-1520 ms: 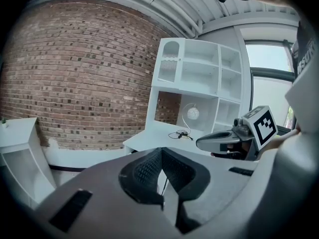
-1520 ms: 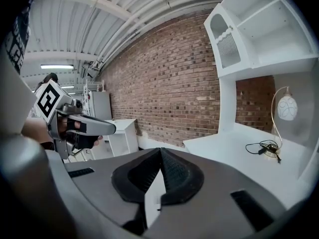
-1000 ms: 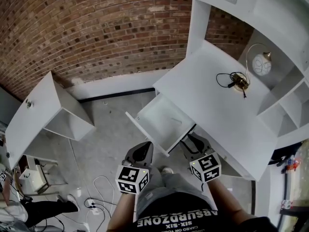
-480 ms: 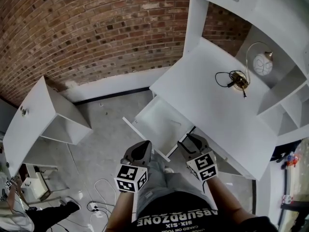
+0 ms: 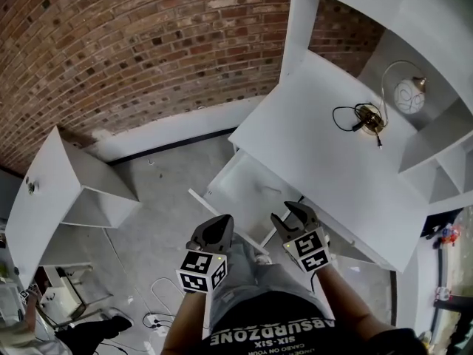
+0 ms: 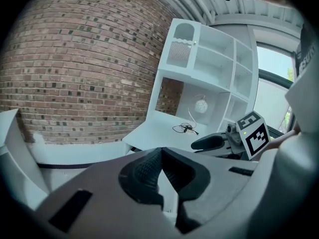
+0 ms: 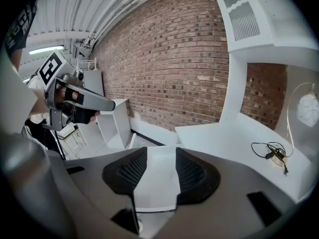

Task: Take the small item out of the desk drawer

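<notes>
Plainly, the counter (image 5: 325, 146) set up the first risk. The open drawer (image 5: 235, 198) jutted from under its front edge, and a hand-held gripper brought in too low could have knocked the drawer's front lip or shoved it back in.

The right hand-held gripper (image 5: 290, 214) hung just over the near end of the drawer. Its jaws were wide, having just been opening, with nothing between them. Going in at a slant, one jaw might have caught the drawer's side wall.

The left hand-held gripper (image 5: 220, 224) sat beside it over the floor, jaws together and empty. It could have steadied the drawer only by pressing on it.

The small item (image 5: 270, 189) seemed to be the faint mark on the drawer floor. Being so slight, it might have slid from the pads or been pinched off-centre and dropped.

The drawer's rear lay hidden under the counter. The item's shape and kind were too small to tell in the head view. Neither gripper view showed it, since each hand-held gripper's own body blocked the drawer's inside.
</notes>
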The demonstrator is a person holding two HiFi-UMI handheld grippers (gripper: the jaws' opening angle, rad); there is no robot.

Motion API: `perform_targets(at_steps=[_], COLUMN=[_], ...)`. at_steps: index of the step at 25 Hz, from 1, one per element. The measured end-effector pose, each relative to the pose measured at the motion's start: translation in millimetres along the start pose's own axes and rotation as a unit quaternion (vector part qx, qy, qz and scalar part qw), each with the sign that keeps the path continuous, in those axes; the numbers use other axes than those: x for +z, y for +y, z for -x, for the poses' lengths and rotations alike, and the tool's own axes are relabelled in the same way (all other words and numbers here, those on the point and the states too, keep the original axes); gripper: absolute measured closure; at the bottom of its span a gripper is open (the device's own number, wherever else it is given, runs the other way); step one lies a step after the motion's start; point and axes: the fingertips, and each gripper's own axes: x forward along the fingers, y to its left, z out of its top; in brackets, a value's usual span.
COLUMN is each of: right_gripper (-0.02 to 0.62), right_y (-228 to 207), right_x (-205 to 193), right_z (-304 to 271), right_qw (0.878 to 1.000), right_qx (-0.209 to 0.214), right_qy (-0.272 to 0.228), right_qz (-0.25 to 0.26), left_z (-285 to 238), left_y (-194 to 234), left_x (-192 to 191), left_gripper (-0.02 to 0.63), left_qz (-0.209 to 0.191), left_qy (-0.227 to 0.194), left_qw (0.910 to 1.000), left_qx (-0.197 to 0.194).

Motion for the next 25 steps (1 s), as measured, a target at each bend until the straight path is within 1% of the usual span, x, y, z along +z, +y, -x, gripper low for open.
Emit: perform_targets(at_steps=[5, 11, 18, 25], right_gripper=[0.430, 0.422, 0.419, 0.419], right_y=[-8, -12, -16, -24], right_x=[4, 0, -19, -36], right_z=[-25, -51, -82, -111], right_qw=[1.000, 0.999, 0.997, 0.994], right_qx=[-0.007, -0.009, -0.011, -0.012], right_qy=[0.012, 0.039, 0.076, 0.106], right_qz=[0.004, 0.012, 0.032, 0.033], left_z=[-15, -25, -37, -52], left_y=[18, 37, 54, 70], left_x=[8, 11, 5, 4], left_gripper=[0.601, 0.600, 0.600, 0.600], left_qz=[-0.001, 0.006, 0.016, 0.015], left_qy=[0.008, 0.016, 0.030, 0.036], left_qw=[0.9999, 0.9998, 0.9993, 0.9991], left_qx=[-0.007, -0.011, -0.014, -0.013])
